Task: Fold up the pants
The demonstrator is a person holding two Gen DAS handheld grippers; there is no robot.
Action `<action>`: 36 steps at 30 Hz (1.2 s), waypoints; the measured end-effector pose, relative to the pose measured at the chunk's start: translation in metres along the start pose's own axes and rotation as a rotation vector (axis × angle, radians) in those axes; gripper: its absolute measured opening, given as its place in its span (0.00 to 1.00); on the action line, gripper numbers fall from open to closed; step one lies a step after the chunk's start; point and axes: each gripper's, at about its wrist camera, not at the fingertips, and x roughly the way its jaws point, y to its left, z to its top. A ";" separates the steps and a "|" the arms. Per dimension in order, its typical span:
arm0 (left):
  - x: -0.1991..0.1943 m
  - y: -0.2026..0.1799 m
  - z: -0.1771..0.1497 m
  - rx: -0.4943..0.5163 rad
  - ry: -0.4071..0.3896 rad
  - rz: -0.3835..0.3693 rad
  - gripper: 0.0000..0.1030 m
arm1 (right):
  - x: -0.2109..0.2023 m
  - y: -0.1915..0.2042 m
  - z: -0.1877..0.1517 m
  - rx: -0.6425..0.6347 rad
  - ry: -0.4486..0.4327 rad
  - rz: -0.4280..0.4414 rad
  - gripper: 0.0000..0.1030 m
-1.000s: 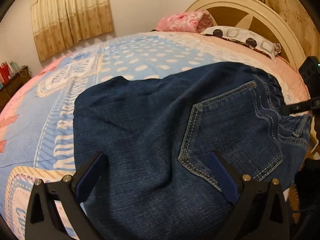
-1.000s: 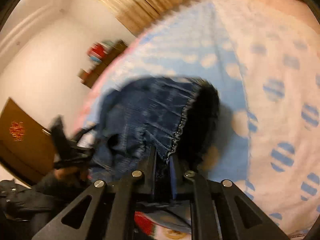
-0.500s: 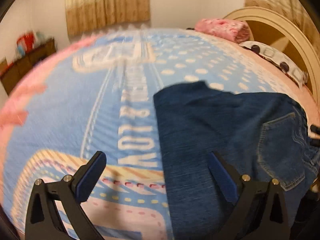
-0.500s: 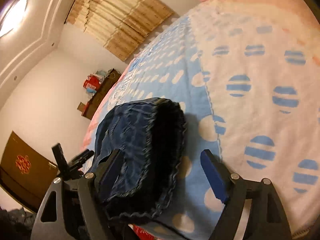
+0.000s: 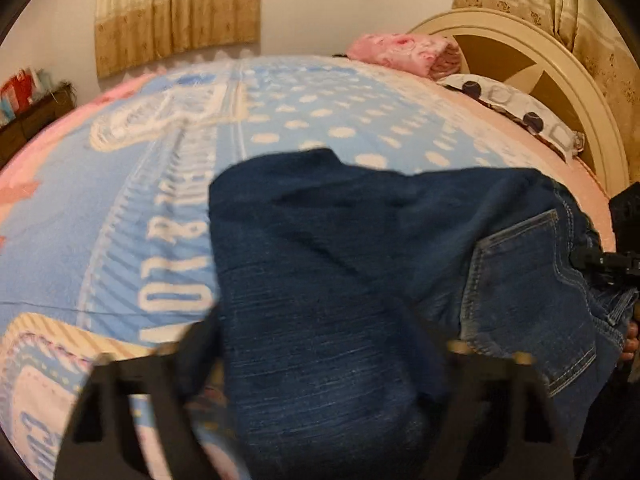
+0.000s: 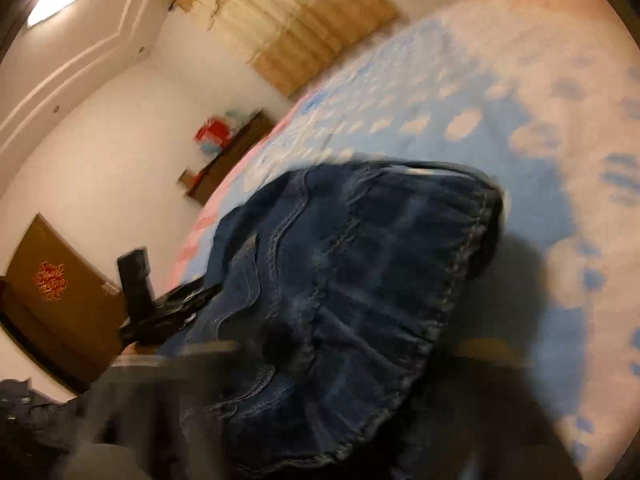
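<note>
Dark blue jeans point(image 5: 340, 264) lie folded on the blue and pink bedspread point(image 5: 120, 208), back pocket point(image 5: 520, 292) at the right. My left gripper point(image 5: 316, 344) is open and blurred, its fingers point(image 5: 196, 356) straddling the near left edge of the folded denim. In the right wrist view the waistband end of the jeans point(image 6: 360, 280) fills the middle. My right gripper point(image 6: 320, 364) is heavily blurred at the bottom; its jaws look spread on either side of the waistband. The left gripper point(image 6: 168, 304) shows at the far side of the jeans.
A cream headboard point(image 5: 560, 80), a patterned pillow point(image 5: 520, 112) and a folded pink blanket point(image 5: 400, 52) are at the bed's far right. Curtains point(image 5: 176, 12) hang on the back wall. A low dark cabinet point(image 5: 32, 120) stands at the left. A brown door point(image 6: 52, 292) is beside the bed.
My right gripper let go of the waistband and opened, then dropped back close to the jeans. My left gripper swung left, then back onto the folded denim's left edge.
</note>
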 end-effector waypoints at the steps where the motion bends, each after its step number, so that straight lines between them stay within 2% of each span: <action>1: -0.005 0.002 0.003 0.002 -0.005 0.016 0.32 | -0.002 0.003 -0.001 -0.003 -0.010 -0.001 0.30; 3: -0.015 0.013 0.008 -0.023 -0.005 -0.039 0.25 | -0.005 0.018 0.000 -0.056 -0.012 -0.021 0.27; 5: -0.024 0.025 0.010 -0.060 -0.003 -0.080 0.21 | -0.010 0.038 0.007 -0.092 -0.025 -0.005 0.26; 6: -0.029 0.028 0.011 -0.054 -0.014 -0.078 0.10 | -0.010 0.047 0.013 -0.118 -0.024 0.006 0.26; 9: -0.051 0.047 0.017 -0.100 -0.058 -0.106 0.09 | -0.007 0.088 0.040 -0.207 -0.022 0.035 0.25; 15: -0.096 0.096 0.031 -0.161 -0.171 -0.027 0.09 | 0.030 0.153 0.096 -0.350 0.002 0.073 0.24; 22: -0.140 0.168 0.042 -0.229 -0.259 0.140 0.09 | 0.119 0.208 0.150 -0.435 0.089 0.158 0.23; 29: -0.152 0.233 0.036 -0.320 -0.280 0.268 0.09 | 0.224 0.259 0.182 -0.467 0.193 0.240 0.22; 36: -0.138 0.292 0.021 -0.437 -0.240 0.317 0.09 | 0.316 0.284 0.207 -0.455 0.279 0.317 0.21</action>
